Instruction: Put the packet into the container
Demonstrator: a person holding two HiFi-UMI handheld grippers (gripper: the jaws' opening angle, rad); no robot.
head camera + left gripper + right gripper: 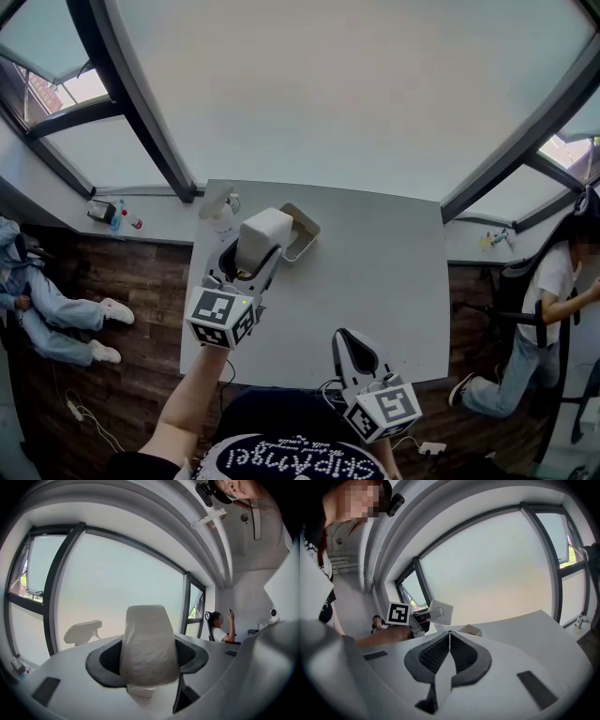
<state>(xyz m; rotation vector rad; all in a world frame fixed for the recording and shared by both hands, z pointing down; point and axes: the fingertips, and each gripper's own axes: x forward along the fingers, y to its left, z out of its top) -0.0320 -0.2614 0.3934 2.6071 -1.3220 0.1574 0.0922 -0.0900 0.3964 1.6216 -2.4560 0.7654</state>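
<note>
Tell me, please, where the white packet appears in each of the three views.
Head view: upper left of centre, the packet is held by the left gripper, next to the container.
Left gripper view: centre, the packet sits between the jaws.
Right gripper view: small, left of centre, the packet is in the left gripper.
Shared landmark: the large pale window, seen in all three.

soft, even daylight floods in through the big far windows (328,84), almost washed out, shadows faint, while strong fisheye bending curves and darkens all picture edges.
</note>
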